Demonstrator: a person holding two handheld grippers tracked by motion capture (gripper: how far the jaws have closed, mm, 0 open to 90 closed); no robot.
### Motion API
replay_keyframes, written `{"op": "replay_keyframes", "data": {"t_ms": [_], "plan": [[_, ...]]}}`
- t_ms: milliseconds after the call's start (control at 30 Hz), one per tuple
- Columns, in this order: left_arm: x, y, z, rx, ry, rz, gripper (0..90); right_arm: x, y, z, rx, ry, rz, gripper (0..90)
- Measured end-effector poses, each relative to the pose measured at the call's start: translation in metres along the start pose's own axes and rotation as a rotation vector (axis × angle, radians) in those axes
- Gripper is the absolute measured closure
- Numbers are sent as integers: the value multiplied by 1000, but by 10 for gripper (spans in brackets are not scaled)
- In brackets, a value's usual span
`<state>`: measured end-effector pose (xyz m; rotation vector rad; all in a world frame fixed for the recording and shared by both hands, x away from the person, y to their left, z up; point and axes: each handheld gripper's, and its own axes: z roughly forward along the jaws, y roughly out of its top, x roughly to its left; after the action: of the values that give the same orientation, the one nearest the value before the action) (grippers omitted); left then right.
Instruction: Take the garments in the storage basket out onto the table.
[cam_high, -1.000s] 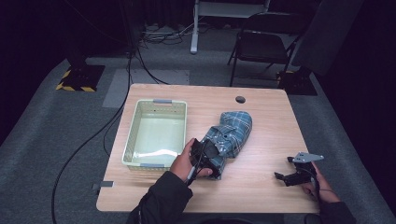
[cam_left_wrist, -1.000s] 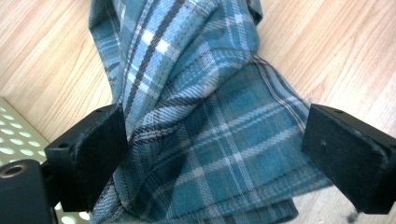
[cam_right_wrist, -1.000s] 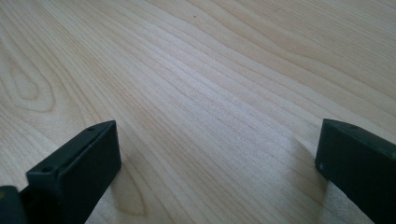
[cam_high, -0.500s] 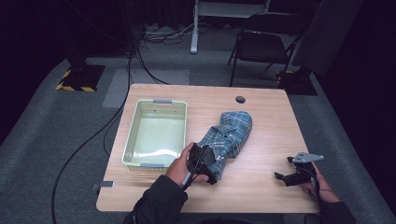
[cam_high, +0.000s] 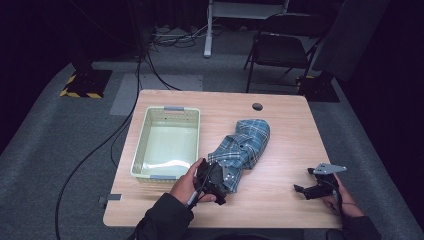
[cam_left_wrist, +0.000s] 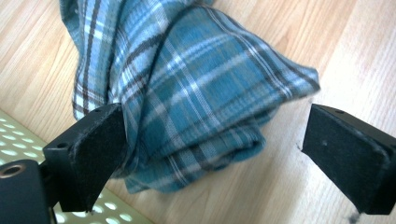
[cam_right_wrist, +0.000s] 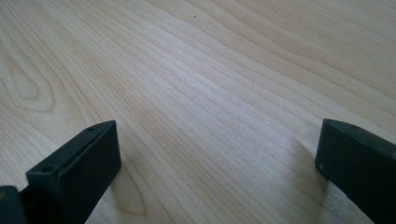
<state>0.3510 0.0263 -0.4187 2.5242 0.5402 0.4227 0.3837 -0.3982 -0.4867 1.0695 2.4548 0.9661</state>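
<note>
A blue plaid cloth (cam_high: 245, 145) lies bunched on the wooden table (cam_high: 280, 115), right of a pale green basket (cam_high: 167, 142). My left gripper (cam_high: 216, 181) is at the cloth's near end. In the left gripper view its jaws stand wide apart around the folded cloth end (cam_left_wrist: 196, 107), the left pad (cam_left_wrist: 95, 149) touching the fabric and the right pad (cam_left_wrist: 348, 154) well clear of it. My right gripper (cam_high: 312, 189) rests low over the table near the right front corner, open, with bare wood (cam_right_wrist: 210, 107) between its jaws.
The basket's corner (cam_left_wrist: 14, 144) lies just left of the left gripper. A round cable hole (cam_high: 257, 106) sits near the table's far edge. A folding chair (cam_high: 285, 45) and floor cables stand beyond the table.
My left gripper has slid a little toward the table's front edge along the cloth's near end. The right gripper has stayed put.
</note>
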Motion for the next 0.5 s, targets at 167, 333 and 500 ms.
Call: {"op": "replay_keyframes", "data": {"t_ms": [167, 333, 500], "plan": [[-2, -10, -3, -12, 6, -6, 61, 0, 0, 0, 0, 0, 0, 1], [-4, -21, -4, 9, -2, -8, 59, 0, 0, 0, 0, 0, 0, 1], [-5, -31, -6, 21, -1, -7, 59, 0, 0, 0, 0, 0, 1, 1]]}}
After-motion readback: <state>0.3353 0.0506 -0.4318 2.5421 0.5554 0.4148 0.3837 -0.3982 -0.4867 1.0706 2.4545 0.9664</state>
